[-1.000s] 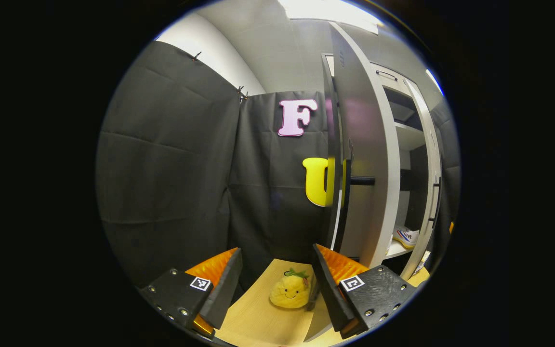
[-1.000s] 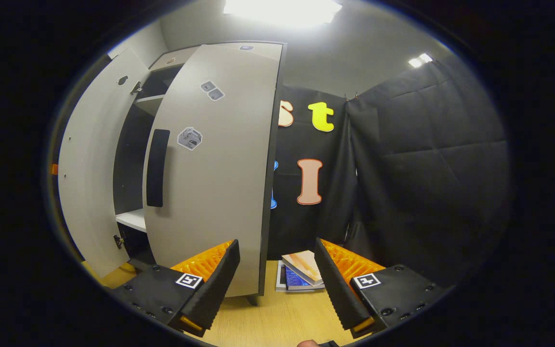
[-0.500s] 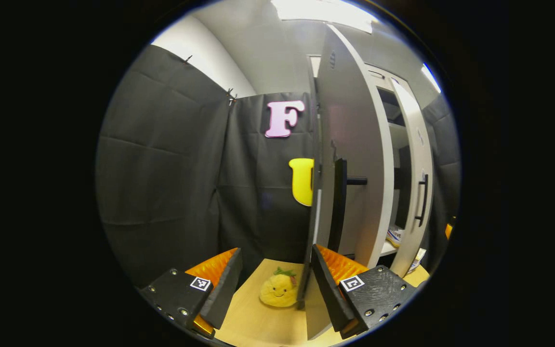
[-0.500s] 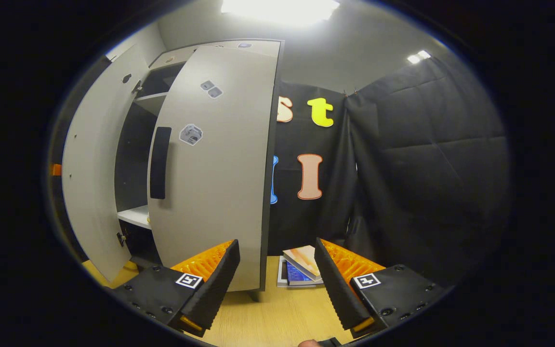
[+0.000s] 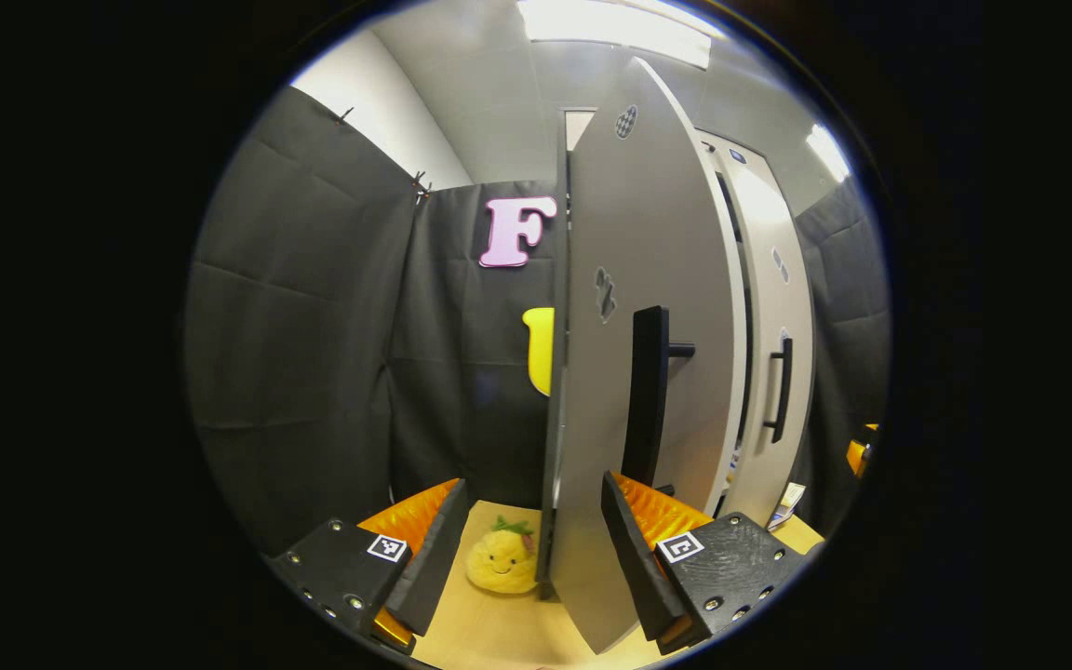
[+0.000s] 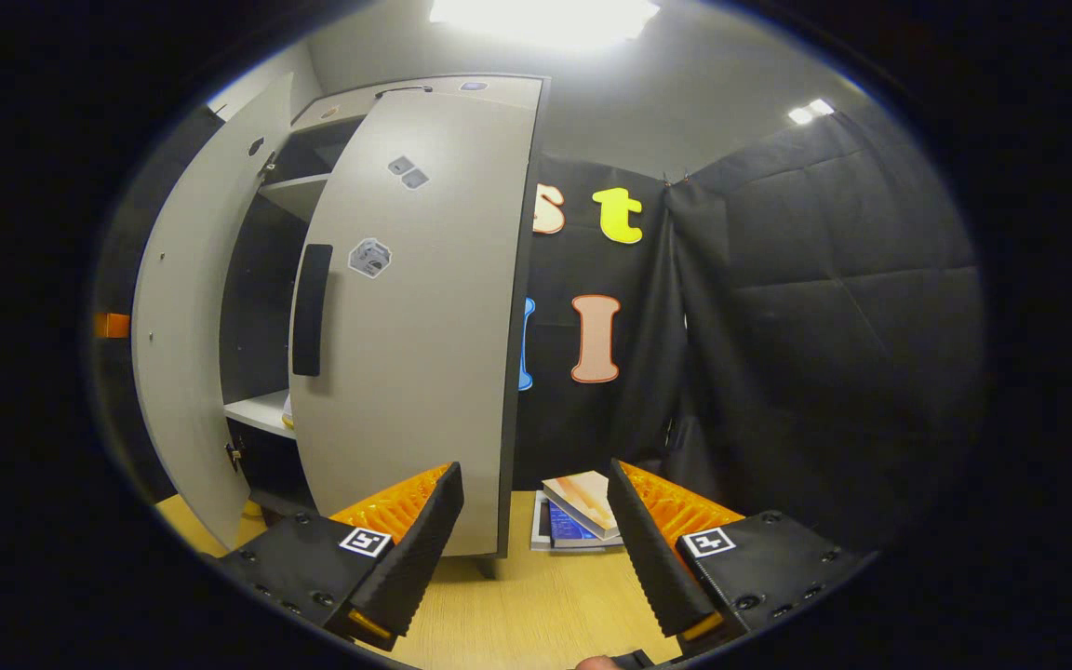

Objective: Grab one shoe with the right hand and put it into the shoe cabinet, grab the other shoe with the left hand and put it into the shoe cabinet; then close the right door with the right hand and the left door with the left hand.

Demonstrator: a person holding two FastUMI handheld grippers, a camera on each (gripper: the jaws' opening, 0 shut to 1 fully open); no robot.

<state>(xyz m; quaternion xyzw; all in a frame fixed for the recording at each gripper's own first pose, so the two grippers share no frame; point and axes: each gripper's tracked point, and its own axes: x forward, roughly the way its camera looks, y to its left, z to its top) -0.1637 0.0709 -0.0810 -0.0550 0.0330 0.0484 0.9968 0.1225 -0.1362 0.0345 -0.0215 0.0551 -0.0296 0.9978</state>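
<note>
In the left gripper view the grey shoe cabinet's left door (image 5: pixel 610 279) stands half swung in, its black handle (image 5: pixel 648 391) facing me. My left gripper (image 5: pixel 527 549) is open, with the door's lower edge between its fingers and the right finger against the outer face. Beyond it the right door (image 5: pixel 773 307) with its handle (image 5: pixel 783 391) leaves a narrow gap. In the right gripper view the right door (image 6: pixel 415 326) stands ajar beside the left door's inner face (image 6: pixel 182 326). A white shelf (image 6: pixel 257 412) shows between them. My right gripper (image 6: pixel 536 540) is open and holds nothing, low by the door's free edge.
A yellow plush toy (image 5: pixel 502 563) sits on the wooden floor board (image 5: pixel 480 633) just left of the left door. A small stack of books (image 6: pixel 578 512) lies on the board (image 6: pixel 536 605) to the right of the cabinet. Black cloth walls close in both sides.
The left door has swung well inward, and the gap between the doors has narrowed until the shoe inside is hidden. The right door and right gripper have barely shifted.
</note>
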